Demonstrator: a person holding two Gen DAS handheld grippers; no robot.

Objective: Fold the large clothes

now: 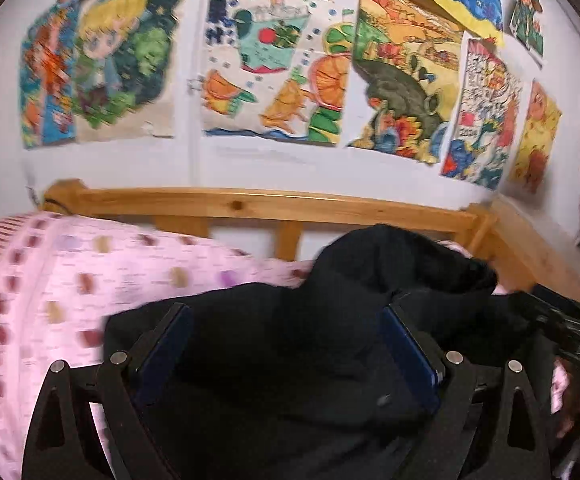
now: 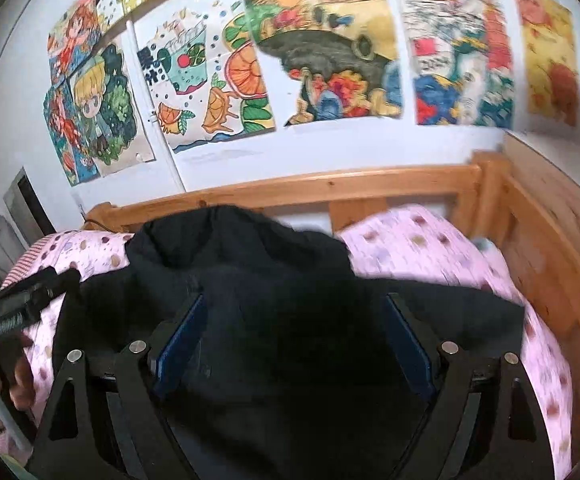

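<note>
A large black garment (image 1: 290, 344) lies bunched on a pink dotted bedsheet (image 1: 70, 280). In the left wrist view my left gripper (image 1: 286, 320) is open, its blue-padded fingers spread wide over the black cloth, with nothing pinched between them. In the right wrist view the same black garment (image 2: 274, 312) lies in a heap, its top folded toward the headboard. My right gripper (image 2: 294, 312) is also open above the cloth, holding nothing. The left gripper (image 2: 22, 304) shows at the left edge of the right view, and the right gripper (image 1: 570, 332) at the right edge of the left view.
A wooden bed rail (image 1: 250, 204) runs along the wall behind the garment and turns down the right side (image 2: 550, 248). Several colourful drawings (image 2: 322, 48) hang on the white wall. Pink sheet (image 2: 430, 248) lies bare to the right of the garment.
</note>
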